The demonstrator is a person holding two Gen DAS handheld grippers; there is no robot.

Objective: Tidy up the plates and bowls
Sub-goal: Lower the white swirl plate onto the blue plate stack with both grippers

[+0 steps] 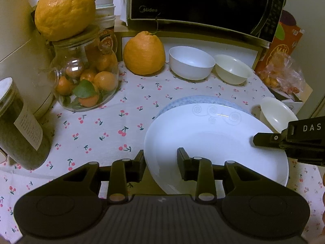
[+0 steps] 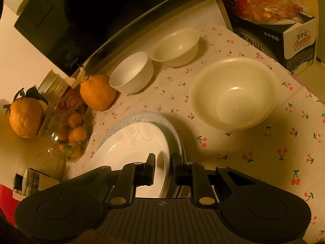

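Your left gripper (image 1: 161, 163) straddles near rim of white plate (image 1: 213, 140), jaws parted wide, not clamped. Your right gripper (image 2: 163, 167) straddles opposite rim, gap narrower, pads close to rim; grip itself not confirmable. White plate sits stacked on blue-rimmed plate (image 1: 189, 100), likely being squared from both sides. Three bowls wait unstacked on cherry tablecloth (image 1: 97, 126): white bowl (image 1: 191, 62), cream bowl (image 1: 232, 68), larger cream bowl (image 2: 233, 93) just beside plates.

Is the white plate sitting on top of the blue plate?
Yes, the white plate overlaps the blue plate, whose rim shows behind it.
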